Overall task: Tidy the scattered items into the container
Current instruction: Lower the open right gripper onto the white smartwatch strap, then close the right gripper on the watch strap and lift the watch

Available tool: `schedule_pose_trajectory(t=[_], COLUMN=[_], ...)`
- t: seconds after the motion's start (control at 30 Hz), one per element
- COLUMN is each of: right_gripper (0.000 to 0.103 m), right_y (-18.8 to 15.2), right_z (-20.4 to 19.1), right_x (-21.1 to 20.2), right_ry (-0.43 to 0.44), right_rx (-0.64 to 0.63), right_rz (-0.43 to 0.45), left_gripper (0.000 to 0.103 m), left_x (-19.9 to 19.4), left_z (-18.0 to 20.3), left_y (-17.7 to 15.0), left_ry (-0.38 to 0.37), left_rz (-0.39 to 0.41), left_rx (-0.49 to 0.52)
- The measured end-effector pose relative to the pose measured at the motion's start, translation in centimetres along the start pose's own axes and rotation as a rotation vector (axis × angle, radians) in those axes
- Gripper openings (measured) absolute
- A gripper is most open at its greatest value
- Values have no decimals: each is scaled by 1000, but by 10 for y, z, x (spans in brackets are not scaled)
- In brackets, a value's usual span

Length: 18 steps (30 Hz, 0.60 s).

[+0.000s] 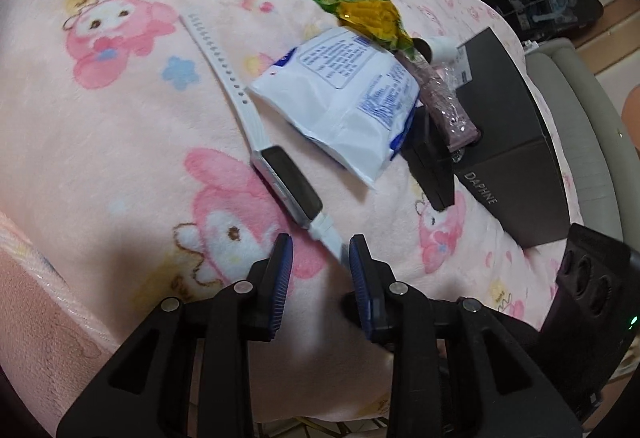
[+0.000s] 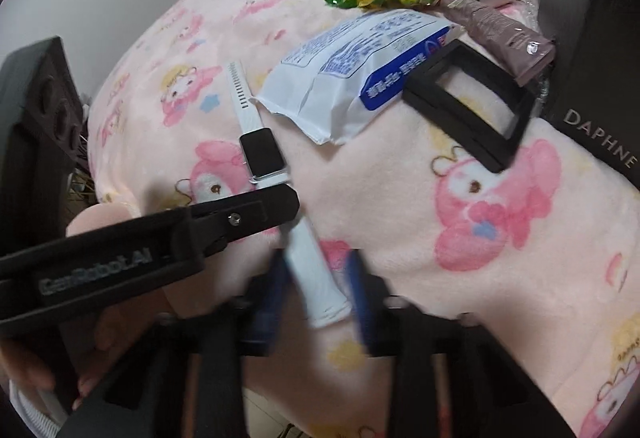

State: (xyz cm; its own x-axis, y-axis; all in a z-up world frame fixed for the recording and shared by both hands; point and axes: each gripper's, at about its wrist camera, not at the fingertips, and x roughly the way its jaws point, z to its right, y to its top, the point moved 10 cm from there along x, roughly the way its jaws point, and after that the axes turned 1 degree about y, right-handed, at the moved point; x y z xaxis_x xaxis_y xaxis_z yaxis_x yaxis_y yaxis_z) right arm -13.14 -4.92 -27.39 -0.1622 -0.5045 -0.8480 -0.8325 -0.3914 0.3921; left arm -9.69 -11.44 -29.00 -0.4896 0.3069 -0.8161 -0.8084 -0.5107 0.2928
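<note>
Nearest the lens in both views, a gripper is framing the near strap end of the white smartwatch [image 1: 286, 180]. The left gripper [image 1: 321, 252] is standing with its blue pads apart; the strap tip is lying just inside the right-hand pad, touching or nearly so — contact cannot be confirmed. The right gripper [image 2: 318, 274] is blurring in its own view, its fingers apart and straddling the same strap end, with nothing clamped. Both are reaching for one item; the right is sitting further onto the strap, the left only at its tip.

The watch is lying flat on the pink cartoon blanket [image 1: 120, 142], its long axis running away from the grippers and up to the left, dark face upward. Beyond it the white-and-blue packet [image 1: 340, 106] is resting, then the green and yellow wrappers [image 1: 360, 2], a mauve tube [image 1: 444, 102] and a small white bottle [image 1: 442, 48].

The black DAPHNE box [image 1: 516, 142] is standing to the right, well apart from the watch, with a black square frame [image 2: 472, 106] beside it. Judgement: a close across the strap's width is called for, then a carry rightward.
</note>
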Motion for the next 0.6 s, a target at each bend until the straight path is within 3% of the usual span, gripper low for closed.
schedule_pose_trajectory(t=[0.13,0.23,0.47,0.6], right_gripper=[8,8,7,8], right_y=[-6,-12,-25,-27], right_z=[10,21,64,92], right_x=[-19,-36,-73,-88], right_ry=[1,-7,-103,-160], right_rx=[18,24,16,46], right_rz=[29,50,93,117], left_gripper=[34,42,40,40], left_x=[-5,-6,-5,-1], left_z=[9,12,8,12], left_y=[0,-1,-3,-5], left_ry=[-8,-14,-11,-45], left_rz=[21,20,10,-13], left_rx=[34,42,26,15])
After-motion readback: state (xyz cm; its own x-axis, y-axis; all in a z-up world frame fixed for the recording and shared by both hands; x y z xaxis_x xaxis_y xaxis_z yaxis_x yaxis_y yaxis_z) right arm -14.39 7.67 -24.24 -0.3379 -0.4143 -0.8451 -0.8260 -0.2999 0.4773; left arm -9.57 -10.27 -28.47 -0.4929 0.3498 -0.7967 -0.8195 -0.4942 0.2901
